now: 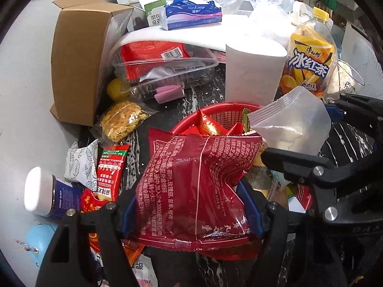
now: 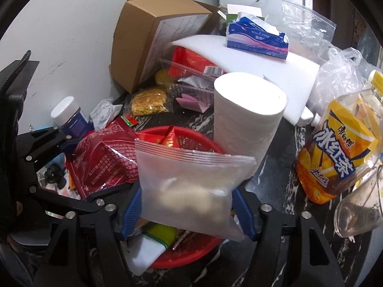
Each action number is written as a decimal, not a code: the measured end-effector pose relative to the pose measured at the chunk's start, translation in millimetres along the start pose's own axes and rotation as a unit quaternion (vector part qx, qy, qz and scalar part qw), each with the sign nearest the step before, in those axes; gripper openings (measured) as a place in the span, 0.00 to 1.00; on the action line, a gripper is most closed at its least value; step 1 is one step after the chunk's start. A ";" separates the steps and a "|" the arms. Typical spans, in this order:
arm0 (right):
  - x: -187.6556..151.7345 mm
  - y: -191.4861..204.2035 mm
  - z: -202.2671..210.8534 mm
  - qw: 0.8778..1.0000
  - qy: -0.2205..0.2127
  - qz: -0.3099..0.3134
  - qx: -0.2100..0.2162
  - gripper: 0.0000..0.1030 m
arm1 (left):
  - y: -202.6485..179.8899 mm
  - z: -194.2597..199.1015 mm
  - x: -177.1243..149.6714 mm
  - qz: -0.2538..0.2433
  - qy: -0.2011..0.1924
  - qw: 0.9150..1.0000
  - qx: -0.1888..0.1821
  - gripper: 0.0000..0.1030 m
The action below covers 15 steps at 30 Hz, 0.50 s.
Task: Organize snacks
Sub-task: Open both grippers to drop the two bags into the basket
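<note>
The left gripper (image 1: 191,217) has its jaws clenched on a red packet (image 1: 198,186), pinched between the blue pads; the packet's lower edge runs behind the jaws and its front is turned away, so only small back-print shows. It hangs over the near rim of the red basket (image 1: 229,111). The right gripper (image 2: 186,215) has its jaws grasping a clear zip bag (image 2: 189,189) holding pale lumps, too blurred to name, above the same basket (image 2: 191,259). The two bags sit just beside each other; in the right view the packet (image 2: 107,165) lies left of the zip bag, with the left gripper (image 2: 69,143) partly cut off at the frame edge.

Most of the basket's contents are hidden under the held bags: a few red and gold wrappers (image 1: 210,125) peek out at the back, and a white and green pack (image 2: 155,239) shows below the zip bag.

Behind the basket stands a paper roll (image 1: 253,71), with a tea bottle (image 1: 308,64) to its right. Further left are a clear tray (image 1: 165,69) under a foam sheet (image 1: 215,33), a tissue pack (image 1: 191,13) on top, and a cardboard box (image 1: 79,59). A noodle cake (image 1: 122,122) in its wrapper lies on the dark bench (image 1: 203,93), near a white-capped jar (image 1: 45,193); the small sachets around it are crumpled and hard to read
</note>
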State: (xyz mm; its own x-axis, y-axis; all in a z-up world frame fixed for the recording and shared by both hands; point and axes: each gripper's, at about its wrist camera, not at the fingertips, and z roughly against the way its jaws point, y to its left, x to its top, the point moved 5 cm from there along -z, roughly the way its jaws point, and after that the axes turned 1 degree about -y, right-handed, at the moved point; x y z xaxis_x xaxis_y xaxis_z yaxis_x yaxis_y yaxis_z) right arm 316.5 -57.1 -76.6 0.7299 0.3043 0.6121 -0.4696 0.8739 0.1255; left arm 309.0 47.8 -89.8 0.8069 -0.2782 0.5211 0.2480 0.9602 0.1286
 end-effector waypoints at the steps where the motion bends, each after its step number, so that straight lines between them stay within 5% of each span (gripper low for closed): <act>1: -0.5 -0.5 -0.3 1.000 0.003 -0.002 0.003 0.72 | 0.1 -1.0 0.2 0.002 0.002 1.000 -0.001 0.72; 8: -1.7 1.8 -2.2 1.000 0.005 -0.005 0.009 0.80 | 2.9 -5.4 -1.2 0.002 0.009 1.000 0.021 0.93; 15: -0.6 3.4 -2.0 1.000 0.008 -0.007 0.008 0.82 | 3.6 -4.9 -0.3 0.010 0.008 1.000 0.012 0.94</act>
State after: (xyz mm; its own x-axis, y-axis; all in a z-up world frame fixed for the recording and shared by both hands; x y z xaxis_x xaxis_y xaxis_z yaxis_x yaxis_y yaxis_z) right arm 315.5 -53.6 -78.2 0.7433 0.2987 0.5985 -0.4682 0.8714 0.1466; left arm 312.3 51.3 -93.6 0.8196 -0.2593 0.5109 0.2187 0.9658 0.1393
